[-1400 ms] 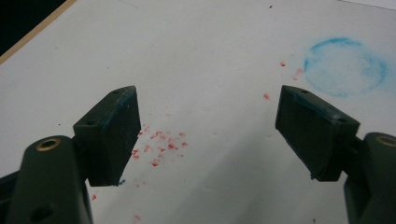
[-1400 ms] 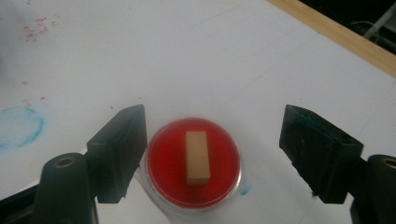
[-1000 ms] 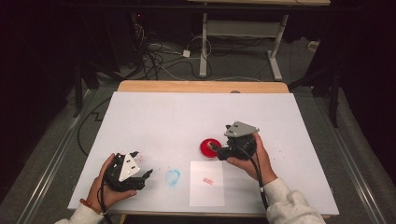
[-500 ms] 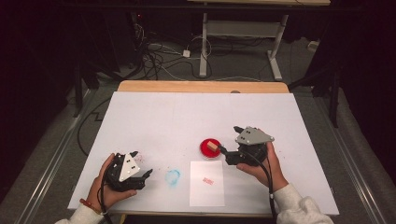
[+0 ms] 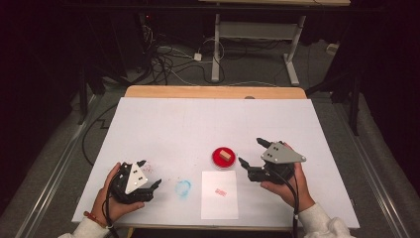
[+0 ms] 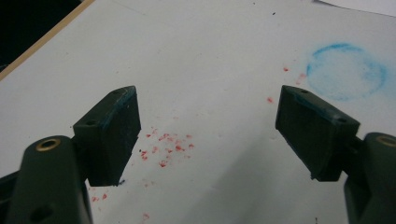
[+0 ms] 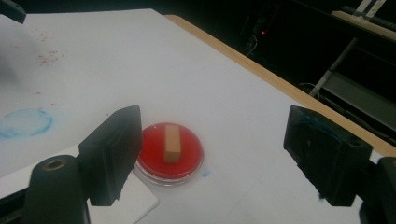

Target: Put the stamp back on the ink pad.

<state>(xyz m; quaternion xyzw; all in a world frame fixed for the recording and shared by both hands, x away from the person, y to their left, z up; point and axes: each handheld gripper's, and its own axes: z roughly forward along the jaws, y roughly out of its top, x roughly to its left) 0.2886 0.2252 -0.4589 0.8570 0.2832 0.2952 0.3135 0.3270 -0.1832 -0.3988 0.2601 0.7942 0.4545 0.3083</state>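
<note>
Stamp block (image 5: 225, 155) is sitting in the red ink dish (image 5: 216, 159), centre frame; paper (image 5: 219, 203) is carrying one red print. Right gripper (image 5: 250, 156) and left gripper (image 5: 150, 173) are both hanging spread, empty; block is awaiting pickup.

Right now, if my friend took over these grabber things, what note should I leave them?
Left hand-held gripper: open, holding nothing, low over the white table near the blue ring mark.
Right hand-held gripper: open, holding nothing, just right of the red dish.
The small wooden block lies in the dish. The paper sheet already carries a red stamp mark.
Left to do, probably: pick the block up again.
</note>
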